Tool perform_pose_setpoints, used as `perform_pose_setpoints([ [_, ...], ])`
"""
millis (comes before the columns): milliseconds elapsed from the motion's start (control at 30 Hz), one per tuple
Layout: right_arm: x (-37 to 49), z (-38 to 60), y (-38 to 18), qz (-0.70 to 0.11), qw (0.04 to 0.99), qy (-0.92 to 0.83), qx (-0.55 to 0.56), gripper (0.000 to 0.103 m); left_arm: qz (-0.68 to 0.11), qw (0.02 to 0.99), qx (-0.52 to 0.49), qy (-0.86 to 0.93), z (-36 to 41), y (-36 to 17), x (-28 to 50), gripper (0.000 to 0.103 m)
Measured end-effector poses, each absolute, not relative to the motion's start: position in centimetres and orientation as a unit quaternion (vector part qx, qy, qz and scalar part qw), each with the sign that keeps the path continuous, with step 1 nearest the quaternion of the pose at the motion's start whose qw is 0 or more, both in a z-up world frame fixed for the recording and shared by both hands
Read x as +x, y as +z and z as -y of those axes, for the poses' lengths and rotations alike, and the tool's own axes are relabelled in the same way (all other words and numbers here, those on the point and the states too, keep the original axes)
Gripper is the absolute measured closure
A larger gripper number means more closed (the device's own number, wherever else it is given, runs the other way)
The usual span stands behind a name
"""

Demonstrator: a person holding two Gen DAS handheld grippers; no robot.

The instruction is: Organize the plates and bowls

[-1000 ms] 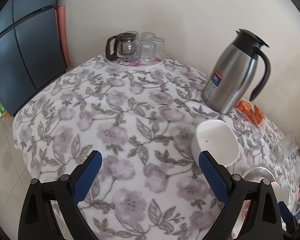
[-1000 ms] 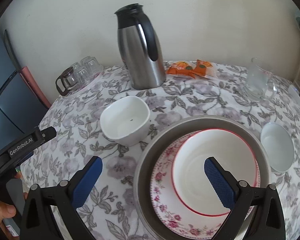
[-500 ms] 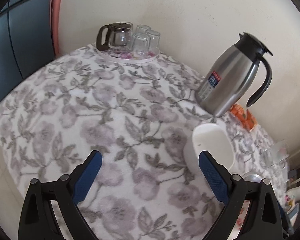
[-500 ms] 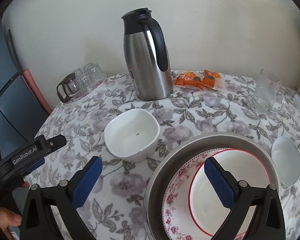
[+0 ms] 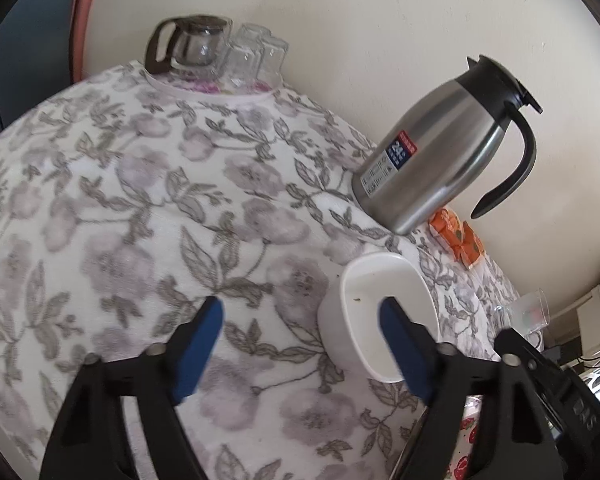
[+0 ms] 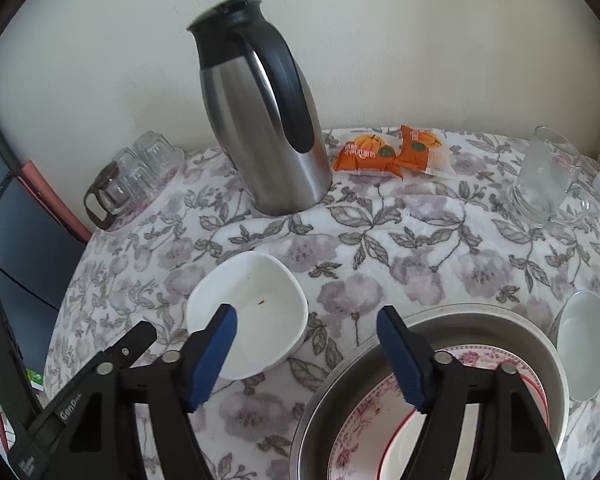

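Both hand-held grippers, the left hand-held gripper (image 5: 300, 344) and the right hand-held gripper (image 6: 306, 350), are narrowing with nothing gripped, converging on the squarish white ceramic bowl (image 6: 247, 312) at nine o'clock of the steel basin (image 6: 440, 322) on the flowered bench (image 6: 380, 248), apparently to lift it among the stacked plates.

Both wrist views close, angled down at table; share white bowl (image 5: 380, 316) (image 6: 248, 312).

Cloth (image 6: 420, 248): floral, covers the table.
Flask (image 6: 268, 128): steel, black handle, upright near the wall.
Snack packets (image 6: 392, 152): two, orange, beside flask.
Mug (image 6: 548, 180): glass.
Glasses (image 5: 256, 56): upturned, beside glass pot (image 5: 196, 42).
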State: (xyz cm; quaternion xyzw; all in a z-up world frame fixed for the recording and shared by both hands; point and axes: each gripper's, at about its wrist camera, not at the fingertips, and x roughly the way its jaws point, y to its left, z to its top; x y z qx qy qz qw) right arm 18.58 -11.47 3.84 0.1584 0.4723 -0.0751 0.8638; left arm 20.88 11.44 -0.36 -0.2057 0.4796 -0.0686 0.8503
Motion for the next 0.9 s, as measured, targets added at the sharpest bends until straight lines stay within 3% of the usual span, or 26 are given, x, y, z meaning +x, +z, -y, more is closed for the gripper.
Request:
perform_pose_setpoints([
  [67,19.5,11.4,3.1,-0.486,0.856,-0.076,0.157,0.043,-0.482,0.848,-0.206,-0.075,-11.1,-0.9,21.2,0.027],
  [167,20.5,11.1,2.0,-0.502,0.848,-0.078,0.147,0.052,-0.485,0.844,-0.213,-0.083,-10.7,-1.5,21.8,0.038],
  [367,21.9,10.9,-0.3,-0.529,0.833,-0.083,0.141,0.065,-0.492,0.839,-0.212,-0.094,-9.5,-2.7,22.6,0.052],
  [700,23.2,11.2,-2.7,-0.545,0.819,-0.093,0.153,0.081,-0.500,0.836,-0.202,-0.104,-7.5,-4.4,23.9,0.082],
  [900,23.9,11.0,-3.8,-0.555,0.810,-0.096,0.161,0.082,-0.501,0.835,-0.203,-0.101,-7.2,-5.2,24.3,0.083],
])
